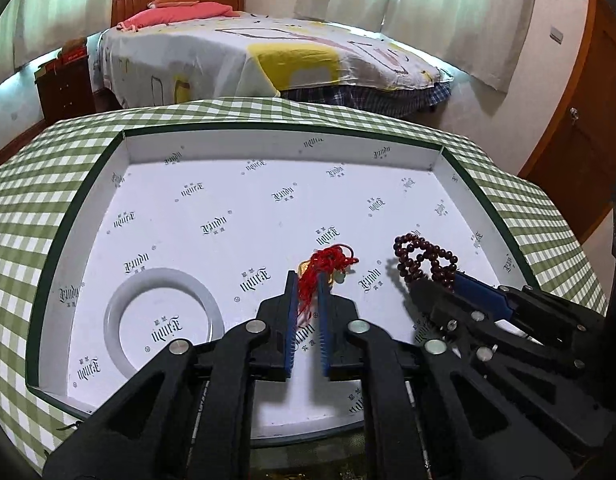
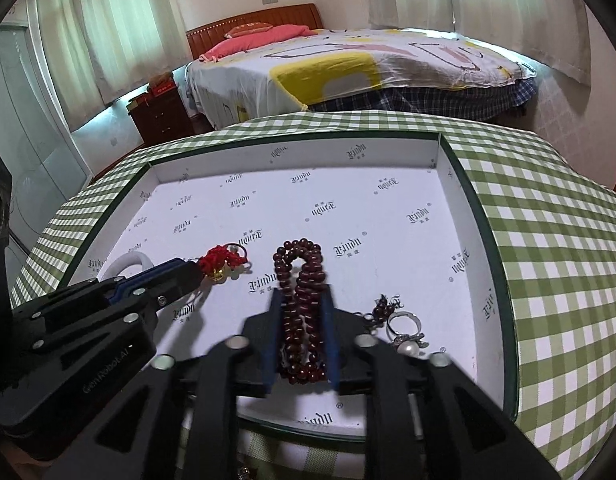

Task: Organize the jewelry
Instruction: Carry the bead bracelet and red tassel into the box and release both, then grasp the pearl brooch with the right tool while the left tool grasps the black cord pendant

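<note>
Both tools work inside the shallow white box lid [image 1: 436, 160] printed with a repeated logo, which sits on the counter [image 1: 35, 184] under a green-and-white checked cloth.

Left tool [image 1: 306, 280]: fingers drawn close together, clamped on the red tassel charm [image 1: 328, 264]. The red threads run down between the two blue pads; the knotted top and gold piece stick out past the fingertips, low over the lid floor. Contact with the floor: cannot tell.

Right tool [image 2: 302, 300]: fingers closed in on the dark red bead bracelet [image 2: 299, 268]. Bead strands are bunched between the pads, and a loop of beads extends forward beyond the tips.

White bangle [image 1: 161, 320] lies flat in the lid's near-left area, well apart from both tools.

Just right of the right tool, on the lid floor: a silver ring [image 2: 404, 322], a pearl piece [image 2: 412, 346], and a small dark beaded item [image 2: 382, 306], clustered and touching.

Bed [image 1: 267, 56] in the background.
</note>
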The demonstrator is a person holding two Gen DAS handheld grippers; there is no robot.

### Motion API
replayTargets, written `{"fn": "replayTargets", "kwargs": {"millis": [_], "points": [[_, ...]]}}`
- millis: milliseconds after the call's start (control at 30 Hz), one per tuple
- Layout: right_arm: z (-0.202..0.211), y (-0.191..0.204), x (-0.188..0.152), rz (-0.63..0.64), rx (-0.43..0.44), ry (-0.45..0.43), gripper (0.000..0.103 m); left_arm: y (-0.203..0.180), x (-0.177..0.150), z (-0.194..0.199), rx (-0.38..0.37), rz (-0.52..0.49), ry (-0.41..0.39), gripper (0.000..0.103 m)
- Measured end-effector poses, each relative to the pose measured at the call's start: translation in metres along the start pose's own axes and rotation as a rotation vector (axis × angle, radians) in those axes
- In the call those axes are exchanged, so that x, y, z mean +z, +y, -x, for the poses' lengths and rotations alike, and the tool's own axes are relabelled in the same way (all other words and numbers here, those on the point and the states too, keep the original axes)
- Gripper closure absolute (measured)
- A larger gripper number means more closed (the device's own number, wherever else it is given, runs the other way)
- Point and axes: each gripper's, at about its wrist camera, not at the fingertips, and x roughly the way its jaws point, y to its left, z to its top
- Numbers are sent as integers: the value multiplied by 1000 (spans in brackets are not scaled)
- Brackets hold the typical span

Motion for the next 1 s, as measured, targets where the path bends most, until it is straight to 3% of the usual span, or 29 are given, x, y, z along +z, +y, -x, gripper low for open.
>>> {"fn": "replayTargets", "kwargs": {"millis": [67, 300, 433, 633, 1000], "points": [[2, 0, -1, 1, -2, -7, 68, 2, 0, 1, 0, 6, -6, 75], [11, -2, -1, -4, -1, -28, 66, 5, -1, 17, -9, 20, -31, 57], [28, 2, 2, 4, 2, -64, 65, 4, 2, 40, -5, -3, -89, 46], [61, 12, -1, 21, -3, -127, 61, 4, 2, 82, 21, -23, -184, 34], [102, 25, -41, 7, -5, -149, 61, 12, -37, 140, 106, -28, -260, 28]]}}
